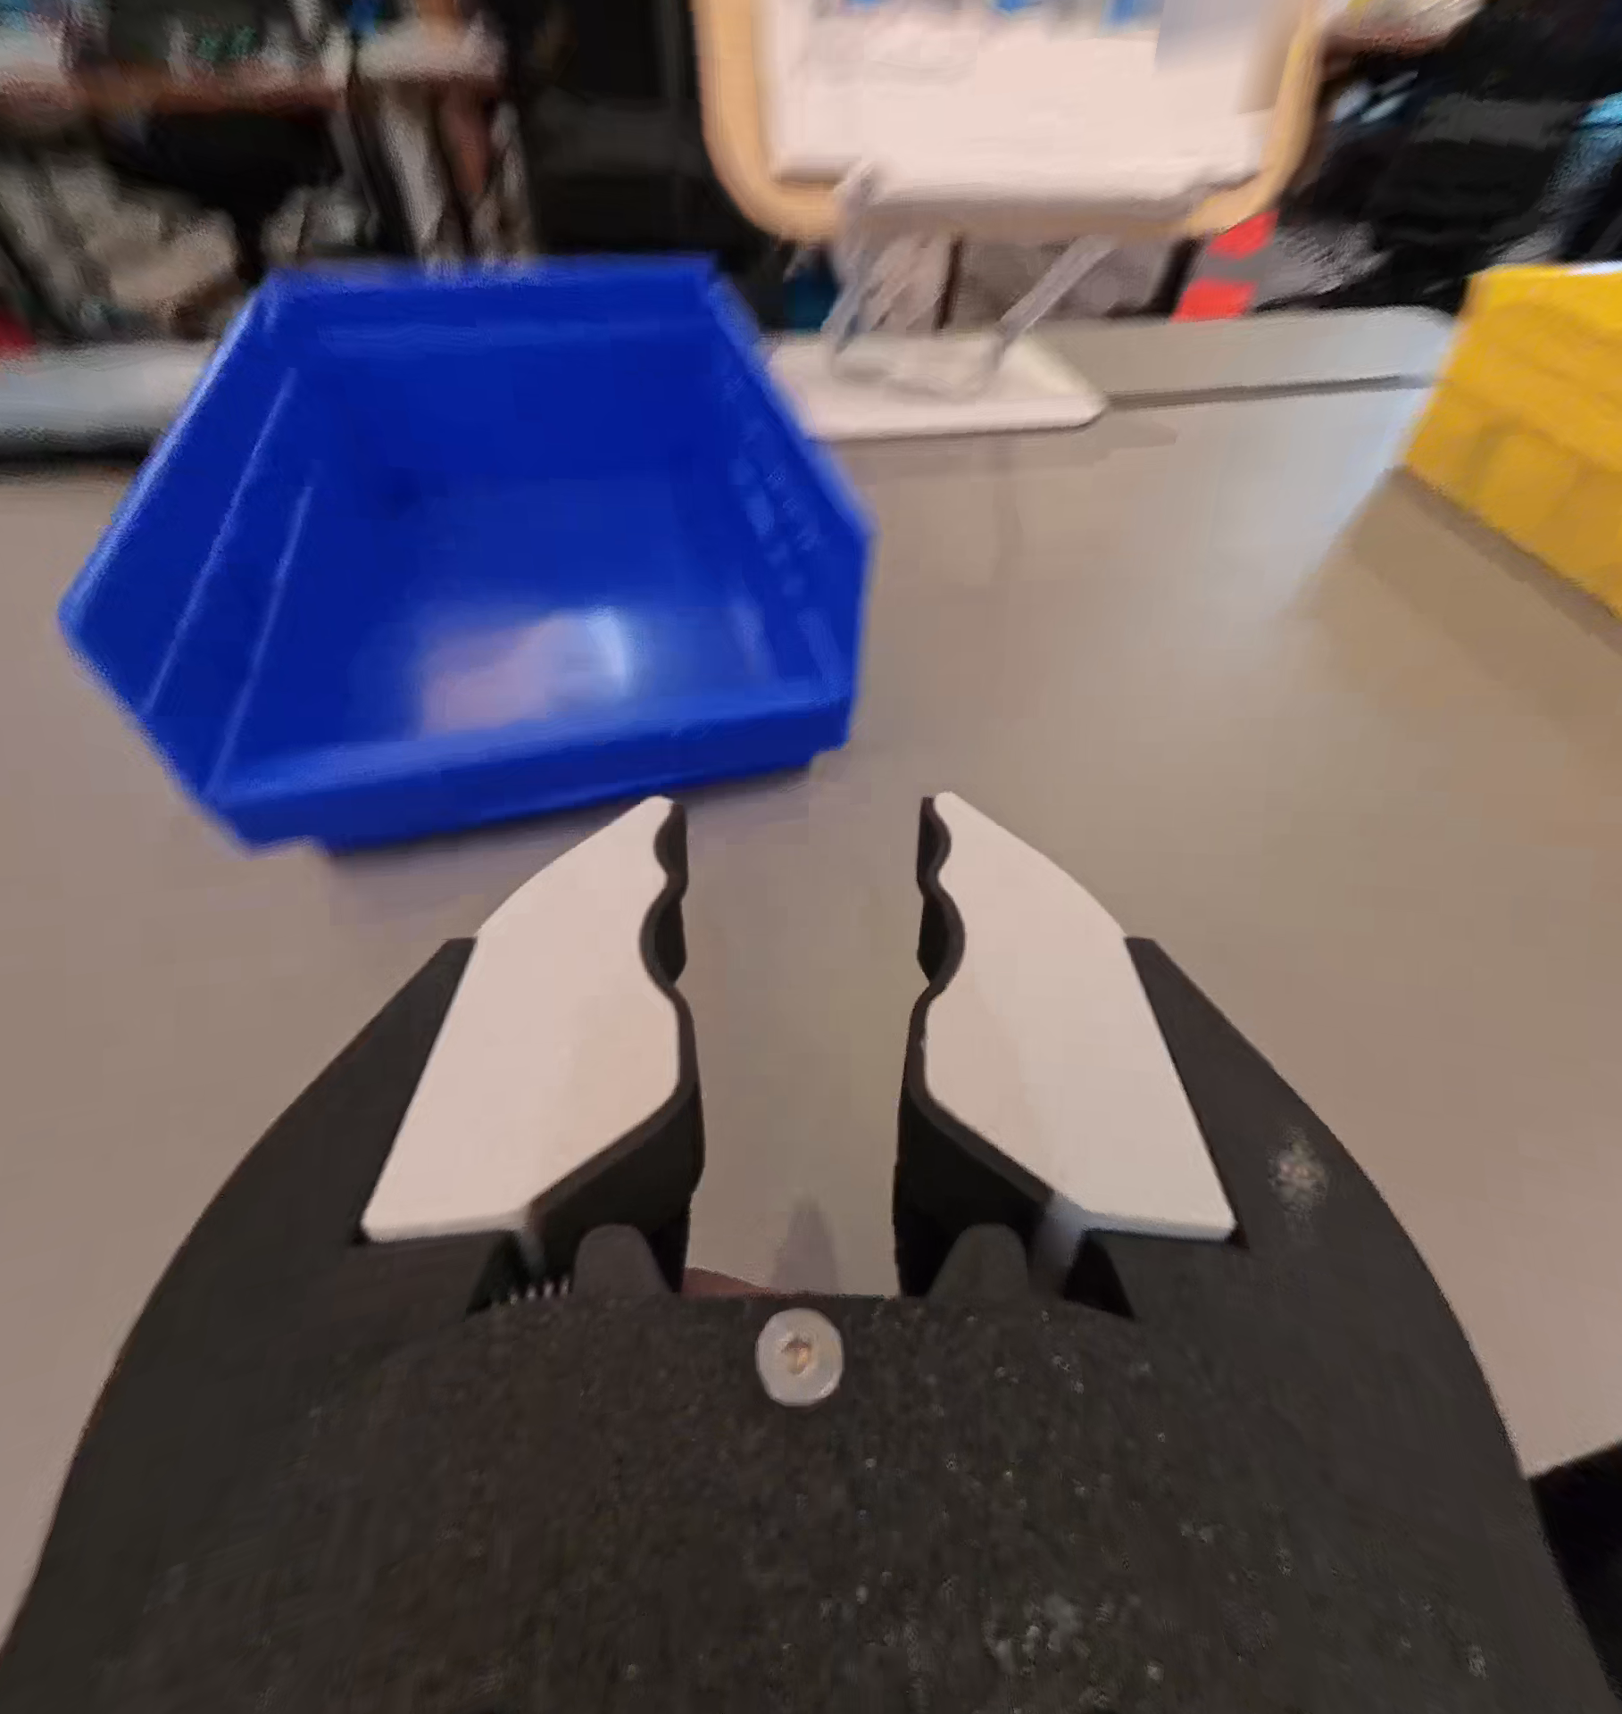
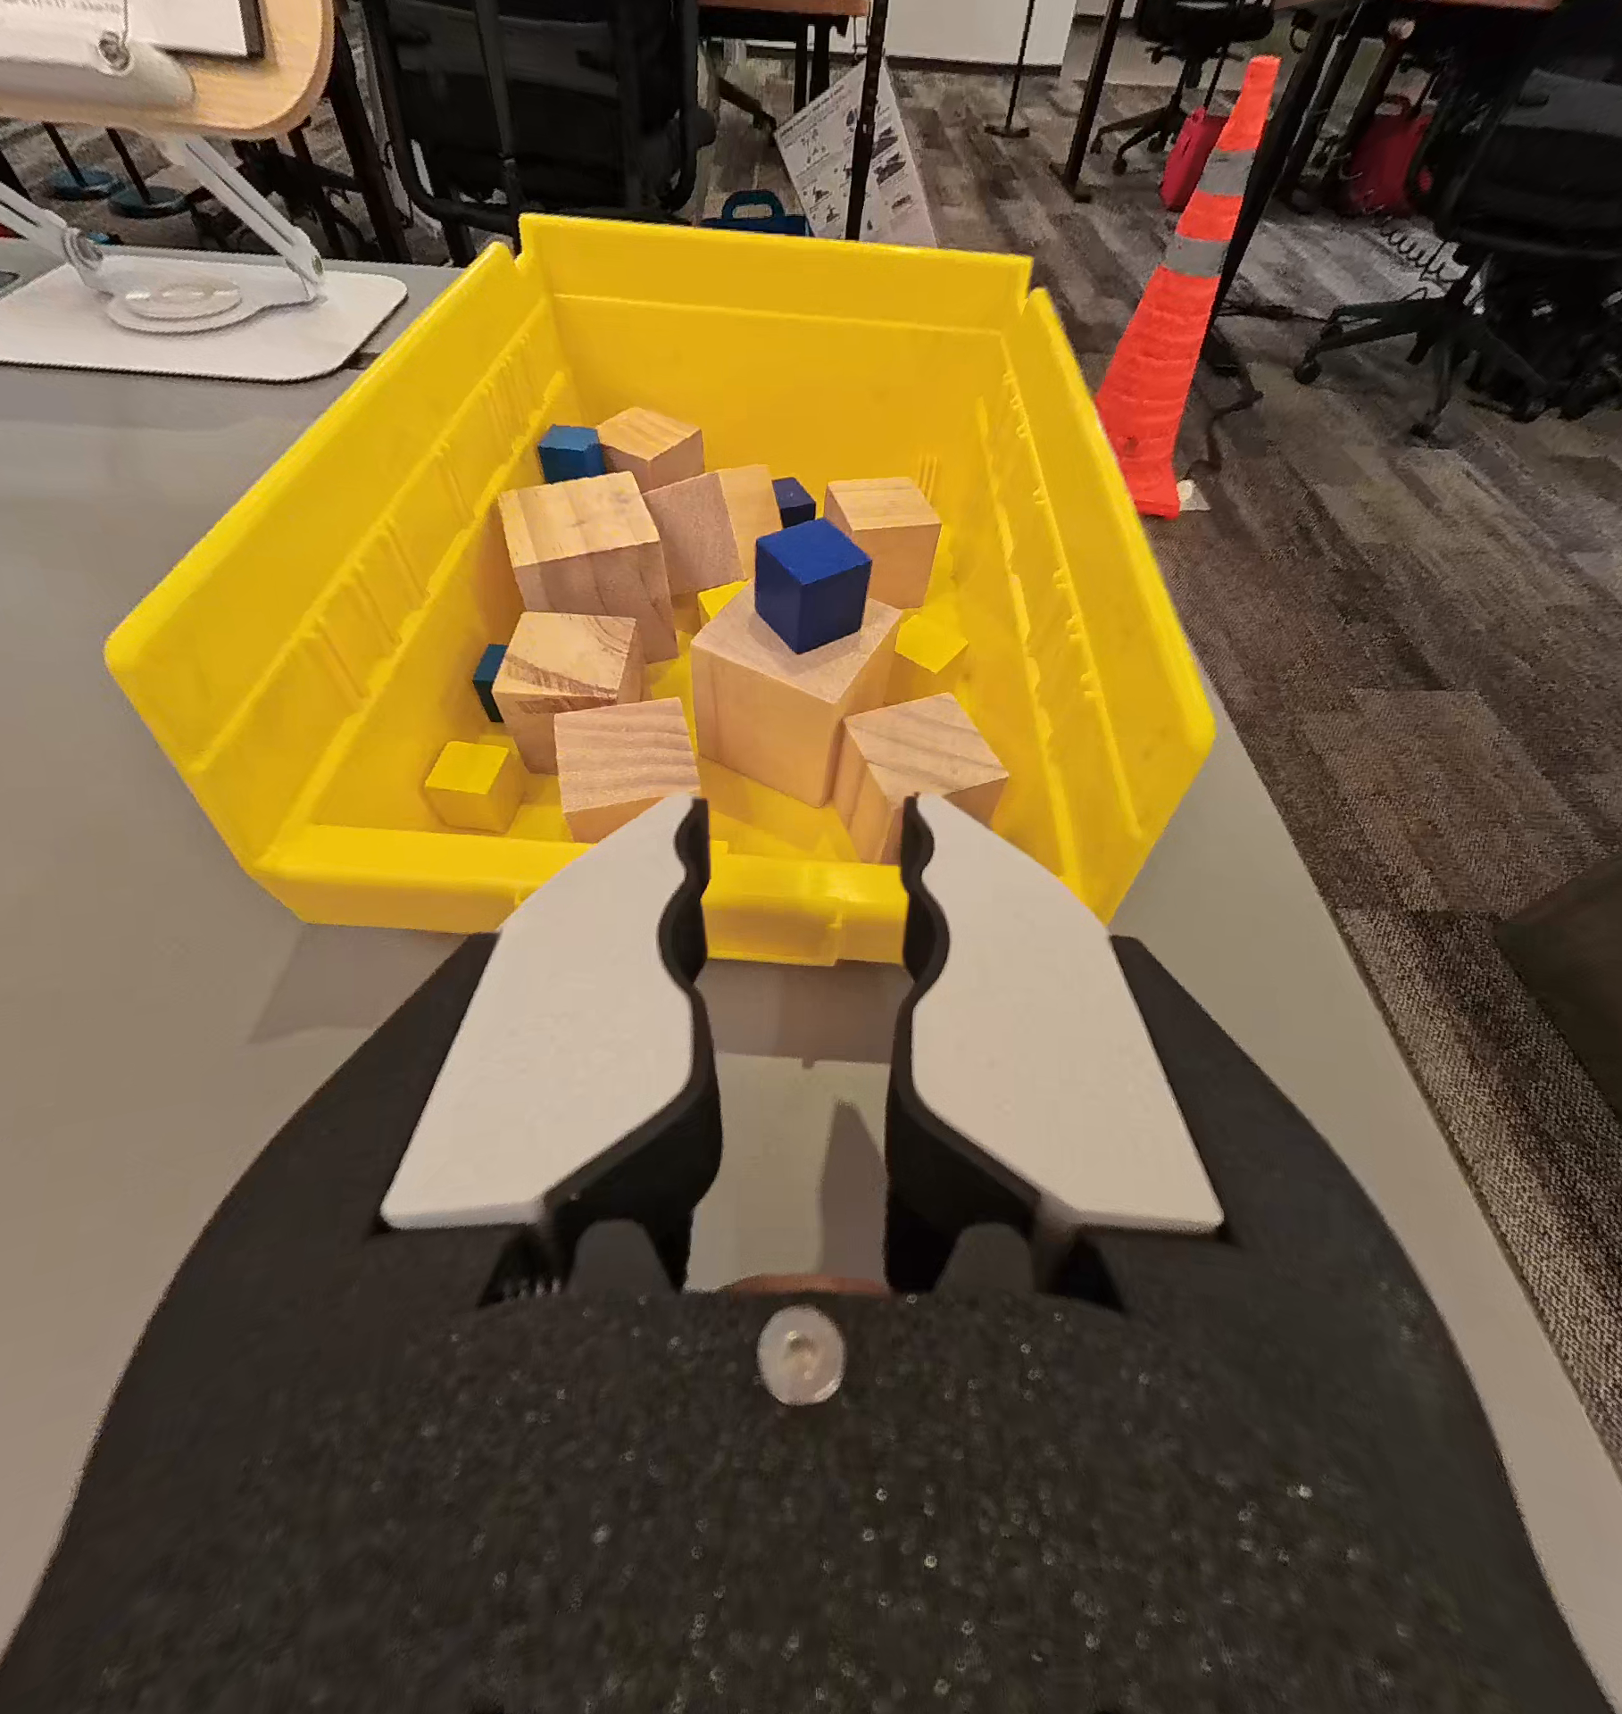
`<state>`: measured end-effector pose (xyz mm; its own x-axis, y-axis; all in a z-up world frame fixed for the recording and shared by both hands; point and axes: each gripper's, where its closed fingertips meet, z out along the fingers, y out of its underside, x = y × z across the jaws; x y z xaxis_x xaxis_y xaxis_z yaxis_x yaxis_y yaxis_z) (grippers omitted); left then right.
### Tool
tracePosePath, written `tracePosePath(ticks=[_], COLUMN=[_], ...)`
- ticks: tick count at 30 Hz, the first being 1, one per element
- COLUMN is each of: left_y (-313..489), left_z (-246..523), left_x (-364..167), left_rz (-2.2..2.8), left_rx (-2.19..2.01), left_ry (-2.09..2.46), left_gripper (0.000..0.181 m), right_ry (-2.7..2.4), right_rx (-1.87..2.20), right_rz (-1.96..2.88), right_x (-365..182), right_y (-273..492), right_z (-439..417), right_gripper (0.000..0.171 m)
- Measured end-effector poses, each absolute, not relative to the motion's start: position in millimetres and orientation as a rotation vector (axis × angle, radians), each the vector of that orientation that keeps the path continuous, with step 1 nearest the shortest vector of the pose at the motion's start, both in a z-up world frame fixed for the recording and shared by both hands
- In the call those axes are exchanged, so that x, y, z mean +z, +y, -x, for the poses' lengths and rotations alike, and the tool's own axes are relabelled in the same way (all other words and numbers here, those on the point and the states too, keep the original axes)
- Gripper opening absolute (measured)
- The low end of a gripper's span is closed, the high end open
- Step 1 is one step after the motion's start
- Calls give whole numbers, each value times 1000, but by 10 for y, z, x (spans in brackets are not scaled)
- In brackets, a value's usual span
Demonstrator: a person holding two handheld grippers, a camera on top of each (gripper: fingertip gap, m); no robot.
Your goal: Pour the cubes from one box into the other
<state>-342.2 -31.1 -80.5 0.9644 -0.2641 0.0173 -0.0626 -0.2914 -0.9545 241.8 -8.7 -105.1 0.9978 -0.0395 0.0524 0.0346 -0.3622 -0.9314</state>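
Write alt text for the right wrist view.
A yellow bin full of wooden cubes, with a few small blue cubes and yellow ones, sits on a grey table near its right edge. The right gripper hovers at the bin's low front lip, jaws open and empty. An orange cone stands on the floor beyond.

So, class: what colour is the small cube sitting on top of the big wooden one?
Blue cube, clearest in the right wrist view.

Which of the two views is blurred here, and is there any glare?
Left wrist view: motion-blurred, blue box smeared, with a glare patch on its floor; own left gripper sharp. Right wrist view: crisp on yellow box and cubes, wide-angle bending at edges.
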Motion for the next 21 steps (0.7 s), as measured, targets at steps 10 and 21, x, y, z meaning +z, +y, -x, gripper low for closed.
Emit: tracePosePath(ticks=[10,21], left_y=[-773,493], left_z=[296,-1300], left_x=[-686,-1434], left_rz=[1747,2059], left_rx=[-726,-558], left_ry=[833,516], left_gripper=[64,50], right_ry=[82,148], right_rx=[-69,-118], right_rz=[1814,1907], right_x=[-860,-1101], right_y=[-112,-108], right_z=[-2763,-2990], right_gripper=[43,54])
